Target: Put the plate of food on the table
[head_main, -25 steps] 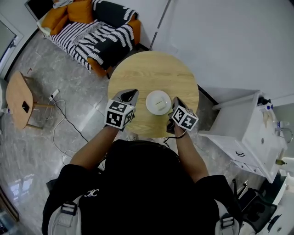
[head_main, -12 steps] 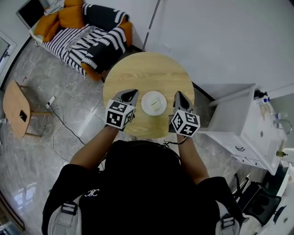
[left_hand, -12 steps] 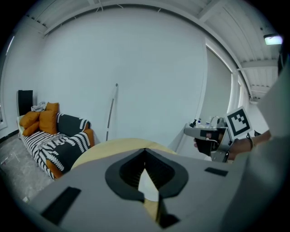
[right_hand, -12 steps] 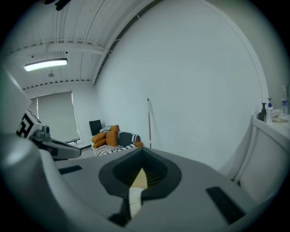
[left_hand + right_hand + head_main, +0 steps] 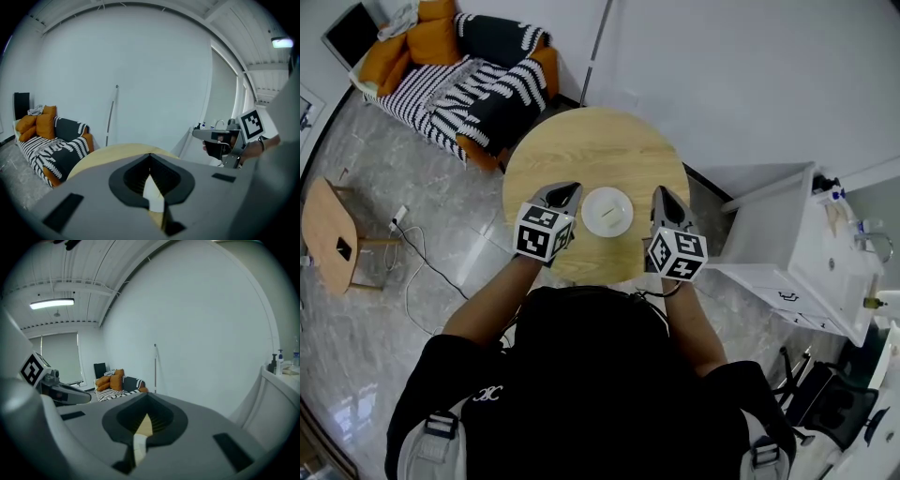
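Observation:
A white plate (image 5: 607,212) with a pale strip of food on it rests on the round wooden table (image 5: 591,141), near its front edge. My left gripper (image 5: 567,191) hovers just left of the plate, jaws together and holding nothing. To the plate's right, a small gap away, my right gripper (image 5: 660,195) also has its jaws together and is empty. In the left gripper view the table top (image 5: 101,157) shows past the closed jaws, and the right gripper (image 5: 213,136) is at the right. The right gripper view shows the left gripper (image 5: 70,394) at the left.
A striped sofa (image 5: 459,80) with orange cushions stands beyond the table at the upper left. A small wooden side table (image 5: 336,239) and floor cables (image 5: 422,253) lie to the left. A white cabinet with a sink (image 5: 811,258) stands to the right.
The right gripper, which was at the plate's right rim a second ago, has drawn off to the right. The plate stays on the table; the left gripper has hardly moved.

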{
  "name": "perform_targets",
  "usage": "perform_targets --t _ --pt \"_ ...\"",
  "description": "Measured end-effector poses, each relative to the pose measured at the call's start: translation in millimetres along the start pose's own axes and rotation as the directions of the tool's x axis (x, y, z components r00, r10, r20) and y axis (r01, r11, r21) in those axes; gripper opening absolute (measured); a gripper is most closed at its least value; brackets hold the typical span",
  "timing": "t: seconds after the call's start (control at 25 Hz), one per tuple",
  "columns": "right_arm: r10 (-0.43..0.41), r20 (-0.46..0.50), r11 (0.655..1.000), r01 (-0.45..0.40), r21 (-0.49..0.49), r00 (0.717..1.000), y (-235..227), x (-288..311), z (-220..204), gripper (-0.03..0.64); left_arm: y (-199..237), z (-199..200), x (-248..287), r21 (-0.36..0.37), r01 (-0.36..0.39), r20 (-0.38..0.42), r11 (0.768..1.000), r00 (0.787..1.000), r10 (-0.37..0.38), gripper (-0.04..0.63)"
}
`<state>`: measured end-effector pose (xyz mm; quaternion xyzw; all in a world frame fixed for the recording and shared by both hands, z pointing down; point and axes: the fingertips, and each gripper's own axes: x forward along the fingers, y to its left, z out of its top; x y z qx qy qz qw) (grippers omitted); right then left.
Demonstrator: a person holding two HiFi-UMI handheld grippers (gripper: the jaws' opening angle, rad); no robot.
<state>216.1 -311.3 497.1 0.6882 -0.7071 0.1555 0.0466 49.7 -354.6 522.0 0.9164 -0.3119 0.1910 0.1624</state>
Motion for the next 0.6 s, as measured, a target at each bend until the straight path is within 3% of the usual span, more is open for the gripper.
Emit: perform_targets --t 0.36,0.6 --pt "-0.006 -0.003 1.0 0.006 0.01 1.0 -5.7 -2.4 2.9 0.006 -4.7 2.5 5.6 0.013 0.017 -0.003 1.0 1.0 -0.017 0.008" --pt "-0.011 0.007 0.999 0.012 -0.05 1.0 -3.9 1.3 4.7 0.006 -0.4 0.5 7.5 0.012 0.015 -0.003 1.0 1.0 -0.015 0.008"
